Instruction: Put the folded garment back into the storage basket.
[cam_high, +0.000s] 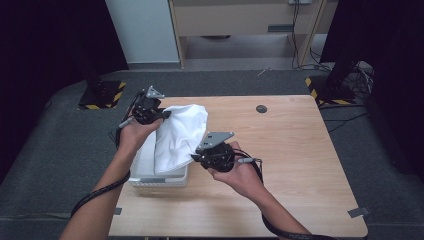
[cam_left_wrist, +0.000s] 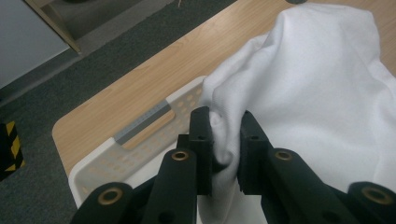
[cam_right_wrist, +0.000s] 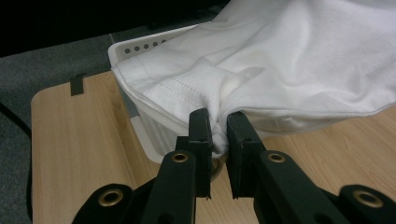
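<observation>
high view showed the white cloth held above the white basket at the table's left side, stretched between both tools. left gripper was clamped on a bunched fold at the cloth's far edge; left gripper view had the jaws nearly closed with fabric pinched between them. right gripper was likewise closed down on the hemmed near edge, just beside the basket's rim. judged step: lifting the cloth out of the basket, or lowering it in; could not tell which. to do it well: keep both pinches firm, move the hands together and level, keep the sagging middle off the rim, avoid tugging the basket sideways.
</observation>
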